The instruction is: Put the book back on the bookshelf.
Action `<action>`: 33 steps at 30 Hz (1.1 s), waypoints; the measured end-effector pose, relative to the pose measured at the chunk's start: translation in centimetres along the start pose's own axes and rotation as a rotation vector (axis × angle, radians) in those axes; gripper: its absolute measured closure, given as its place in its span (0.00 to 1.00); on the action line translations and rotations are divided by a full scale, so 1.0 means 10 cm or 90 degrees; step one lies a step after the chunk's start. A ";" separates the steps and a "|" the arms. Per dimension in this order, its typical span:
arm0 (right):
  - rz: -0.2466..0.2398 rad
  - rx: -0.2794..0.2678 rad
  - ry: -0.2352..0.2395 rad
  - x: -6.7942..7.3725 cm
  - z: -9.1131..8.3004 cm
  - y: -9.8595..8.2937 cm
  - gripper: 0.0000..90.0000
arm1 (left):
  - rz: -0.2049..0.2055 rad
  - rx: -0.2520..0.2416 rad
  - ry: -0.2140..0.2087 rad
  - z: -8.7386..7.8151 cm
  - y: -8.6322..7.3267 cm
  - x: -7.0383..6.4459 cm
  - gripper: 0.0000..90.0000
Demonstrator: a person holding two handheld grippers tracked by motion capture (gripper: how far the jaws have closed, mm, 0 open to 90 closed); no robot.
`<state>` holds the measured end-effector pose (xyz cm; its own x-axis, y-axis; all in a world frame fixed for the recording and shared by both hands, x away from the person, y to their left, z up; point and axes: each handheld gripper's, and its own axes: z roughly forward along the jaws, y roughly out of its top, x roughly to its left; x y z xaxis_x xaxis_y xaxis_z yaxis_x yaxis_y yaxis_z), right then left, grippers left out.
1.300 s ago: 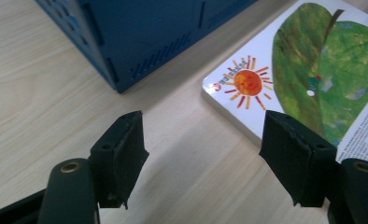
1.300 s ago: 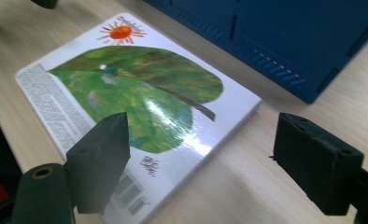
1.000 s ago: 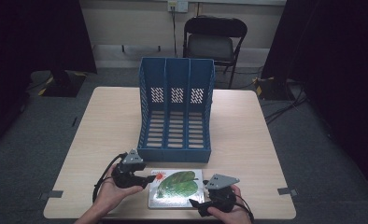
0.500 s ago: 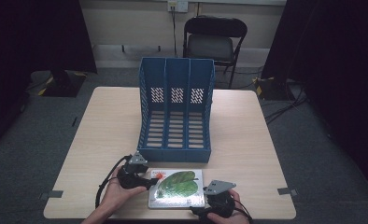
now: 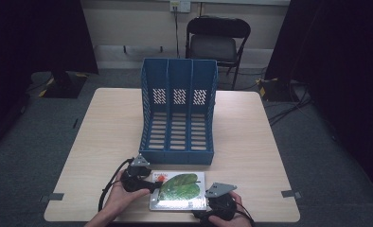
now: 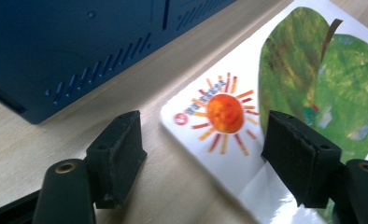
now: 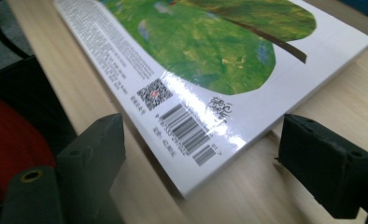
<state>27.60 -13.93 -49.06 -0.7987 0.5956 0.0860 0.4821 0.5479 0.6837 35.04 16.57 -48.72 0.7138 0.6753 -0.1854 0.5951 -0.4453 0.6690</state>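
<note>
I see the book [image 5: 179, 191] lying flat at lower centre of the high view, just below the blue rack [image 5: 178, 113]. Its glossy white cover shows a green leaf; its long axis runs left-right. Left gripper [image 5: 152, 182] and right gripper [image 5: 204, 211] gape at its corners.

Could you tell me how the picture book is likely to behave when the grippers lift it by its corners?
The book looks thin and flat, so probably light and slightly bendy. Its glossy cover shows glare, so the jaws may slip.
</note>
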 end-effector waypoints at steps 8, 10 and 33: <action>-0.011 0.006 0.000 0.07 0.04 0.03 0.17 | -0.032 -0.012 -0.015 0.00 0.00 0.03 0.30; -0.010 0.005 0.000 0.06 0.05 0.03 0.17 | -0.032 -0.014 -0.020 0.00 0.00 0.05 0.30; -0.033 0.016 -0.002 0.01 0.04 0.04 0.16 | -0.170 -0.077 -0.114 -0.09 -0.03 0.20 0.35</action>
<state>27.84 -13.41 -49.12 -0.8215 0.5680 0.0493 0.4494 0.5918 0.6691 36.00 18.60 -48.62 0.5989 0.6401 -0.4812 0.7291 -0.1874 0.6583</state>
